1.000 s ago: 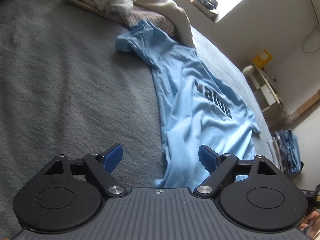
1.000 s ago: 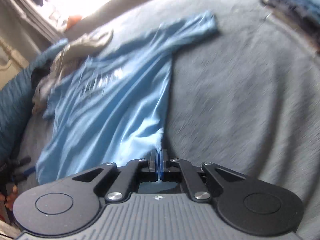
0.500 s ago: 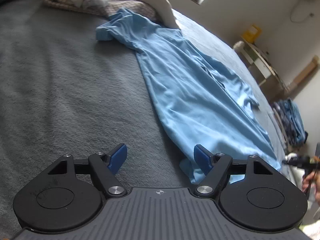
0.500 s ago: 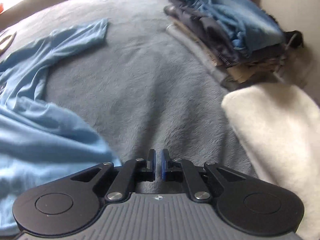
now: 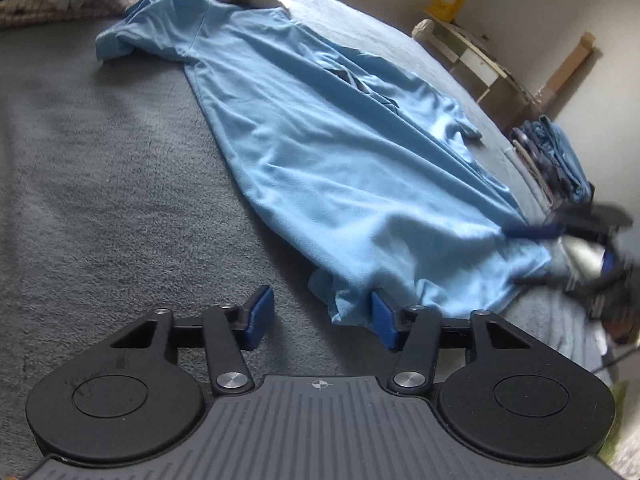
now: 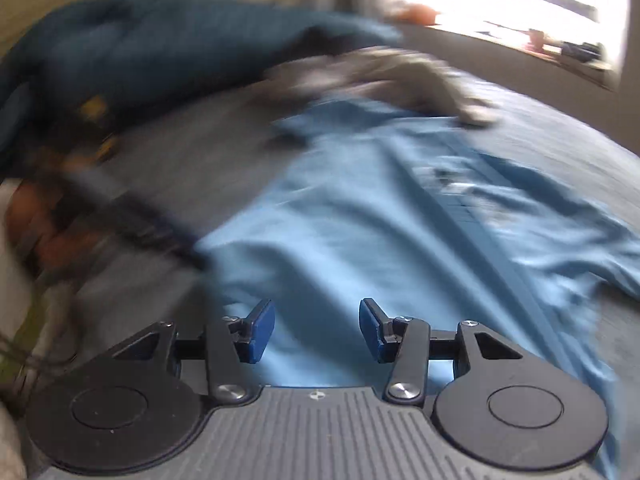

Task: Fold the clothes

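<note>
In the left wrist view the light blue T-shirt (image 5: pixel 340 152) lies spread on the grey blanket (image 5: pixel 100 184), and its long axis runs from the upper left of the frame down to the lower right. Its nearest edge hangs in a small bunch just in front of the left gripper (image 5: pixel 320 318), a little right of centre. The jaws of this gripper stand wide apart and hold nothing; the right pad (image 5: pixel 383 320) seems to touch the bunched hem, the other is over bare blanket. In the right wrist view, which is blurred, the right gripper (image 6: pixel 317 330) is also spread wide and empty, and the shirt (image 6: pixel 400 240) fills the middle of the frame directly ahead and under it. I judge both grippers are near the same end of the shirt, at its two corners.
</note>
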A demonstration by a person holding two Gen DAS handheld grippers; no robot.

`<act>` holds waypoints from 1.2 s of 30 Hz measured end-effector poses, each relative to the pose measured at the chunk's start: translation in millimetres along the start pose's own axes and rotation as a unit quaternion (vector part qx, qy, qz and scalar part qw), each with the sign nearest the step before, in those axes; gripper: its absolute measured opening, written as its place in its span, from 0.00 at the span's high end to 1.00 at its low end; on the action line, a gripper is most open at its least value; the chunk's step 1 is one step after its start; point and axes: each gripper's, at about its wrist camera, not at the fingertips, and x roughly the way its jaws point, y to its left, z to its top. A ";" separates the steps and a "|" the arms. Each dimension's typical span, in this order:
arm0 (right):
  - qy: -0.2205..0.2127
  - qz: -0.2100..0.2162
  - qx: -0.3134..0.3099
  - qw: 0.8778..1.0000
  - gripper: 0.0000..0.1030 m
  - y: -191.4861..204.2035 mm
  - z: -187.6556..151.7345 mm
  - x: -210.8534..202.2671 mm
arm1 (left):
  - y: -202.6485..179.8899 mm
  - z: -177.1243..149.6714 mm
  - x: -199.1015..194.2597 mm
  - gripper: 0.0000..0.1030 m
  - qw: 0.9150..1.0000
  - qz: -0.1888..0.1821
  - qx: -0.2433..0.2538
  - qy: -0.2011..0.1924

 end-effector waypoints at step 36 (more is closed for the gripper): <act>0.000 -0.143 -0.094 0.985 0.53 -18.8 39.8 70.2 | 23.3 28.8 5.5 0.48 0.997 0.000 -0.073 -0.023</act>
